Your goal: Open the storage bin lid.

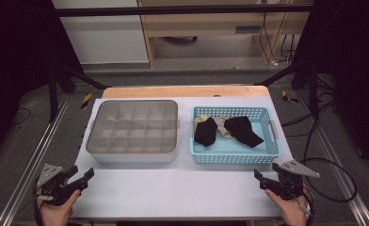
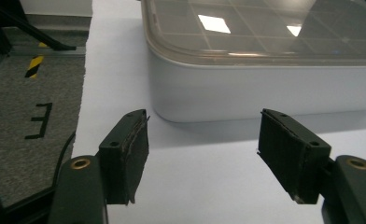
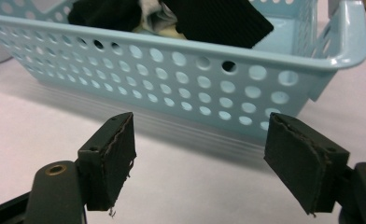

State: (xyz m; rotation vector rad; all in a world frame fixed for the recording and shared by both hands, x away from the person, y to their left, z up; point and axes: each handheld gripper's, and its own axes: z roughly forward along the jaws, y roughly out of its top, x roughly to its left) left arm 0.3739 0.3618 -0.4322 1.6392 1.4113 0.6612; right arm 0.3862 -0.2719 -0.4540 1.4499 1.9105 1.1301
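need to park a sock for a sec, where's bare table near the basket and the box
The widest bare patch is the white table strip in front of the lidded compartment box and blue basket, between the two hand-held grippers. The gap between box and basket is narrow. The basket itself is crowded with black socks.

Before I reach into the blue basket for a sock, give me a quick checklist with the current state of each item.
1. Left gripper jaws open and empty: ok.
2. Right gripper jaws open and empty: ok.
3. Black socks lie in the blue basket, on top of a light cloth: ok.
4. Path from right gripper to basket free of things: ok.
5. Lid off the grey divided box: not ok, it is on.
6. Number of socks: cannot tell.
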